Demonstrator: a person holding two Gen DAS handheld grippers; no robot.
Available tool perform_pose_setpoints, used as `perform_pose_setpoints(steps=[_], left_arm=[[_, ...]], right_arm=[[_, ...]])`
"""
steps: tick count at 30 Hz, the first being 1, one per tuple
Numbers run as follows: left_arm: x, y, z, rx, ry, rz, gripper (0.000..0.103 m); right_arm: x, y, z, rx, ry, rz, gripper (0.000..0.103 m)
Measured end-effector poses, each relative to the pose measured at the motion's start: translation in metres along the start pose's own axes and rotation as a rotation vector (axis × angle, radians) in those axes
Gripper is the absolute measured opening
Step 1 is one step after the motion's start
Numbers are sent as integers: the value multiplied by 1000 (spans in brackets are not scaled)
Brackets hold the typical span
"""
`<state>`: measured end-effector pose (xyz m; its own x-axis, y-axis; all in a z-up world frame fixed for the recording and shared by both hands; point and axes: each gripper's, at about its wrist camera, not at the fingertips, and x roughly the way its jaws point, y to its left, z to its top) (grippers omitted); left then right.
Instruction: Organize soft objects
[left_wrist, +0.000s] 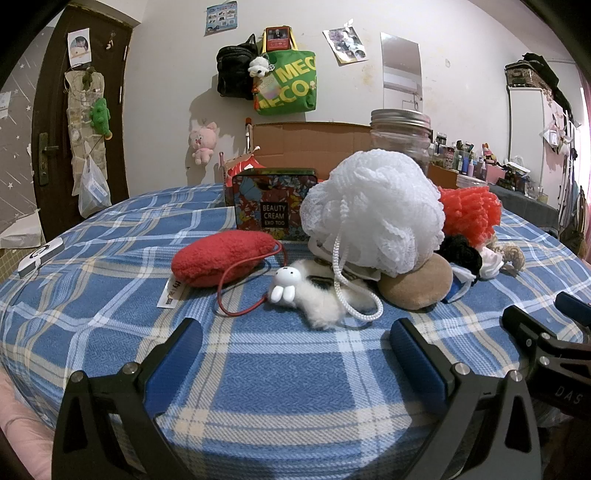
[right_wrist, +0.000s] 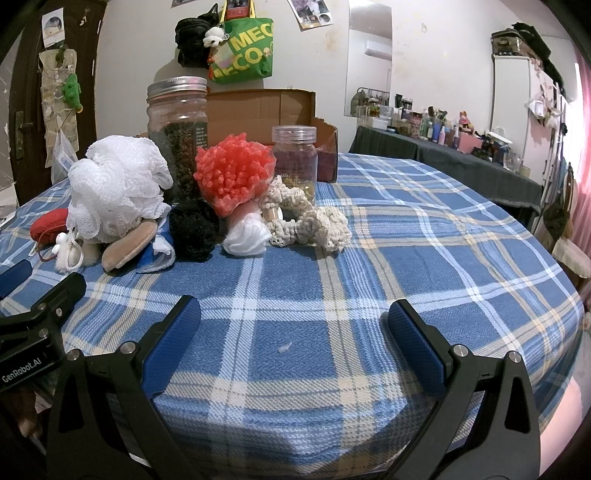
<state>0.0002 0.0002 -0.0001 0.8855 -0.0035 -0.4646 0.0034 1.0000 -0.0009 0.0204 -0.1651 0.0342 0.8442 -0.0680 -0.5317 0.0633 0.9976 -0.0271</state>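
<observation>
Left wrist view: the left gripper (left_wrist: 295, 354) is held wide open and empty, its 2 fingers (left_wrist: 177, 354) low over the bed (left_wrist: 277, 387), aimed at the soft pile (left_wrist: 369, 214) just ahead. The right gripper (right_wrist: 293, 332), equally open and empty, has the pile ahead to its left.

Even indoor light is filling both views, leaving the plaid bedspread (left_wrist: 280, 369) bright and sharp while soft shadows are pooling behind the hanging bags (left_wrist: 266, 74) on the wall. Fisheye distortion is bending the room's edges, and black vignetting is darkening the corners.
</observation>
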Motion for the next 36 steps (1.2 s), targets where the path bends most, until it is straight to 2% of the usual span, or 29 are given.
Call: perform_pose_setpoints(steps=[8, 12, 17, 21, 25, 31, 36], left_arm=[[0, 0, 1, -2, 4, -6, 103], [-5, 4, 8, -22, 18, -52, 103], [-11, 9, 32, -22, -23, -88, 103], [-12, 5, 56, 0, -40, -153, 103], [-1, 2, 77, 19, -15, -212, 103], [14, -7, 95, 67, 6, -261, 103], [32, -11, 99, 89, 60, -287, 103]], right_arm=[[-1, 1, 1, 0, 5, 3, 103], [0, -2, 9, 8, 28, 36, 103], [-13, -7, 29, -10, -32, 66, 103], [-14, -11, 54, -28, -62, 133, 103], [-7, -9, 77, -92, -78, 176, 103], [16, -11, 94, -138, -32, 265, 103], [38, -16, 100, -117, 27, 365, 103]])
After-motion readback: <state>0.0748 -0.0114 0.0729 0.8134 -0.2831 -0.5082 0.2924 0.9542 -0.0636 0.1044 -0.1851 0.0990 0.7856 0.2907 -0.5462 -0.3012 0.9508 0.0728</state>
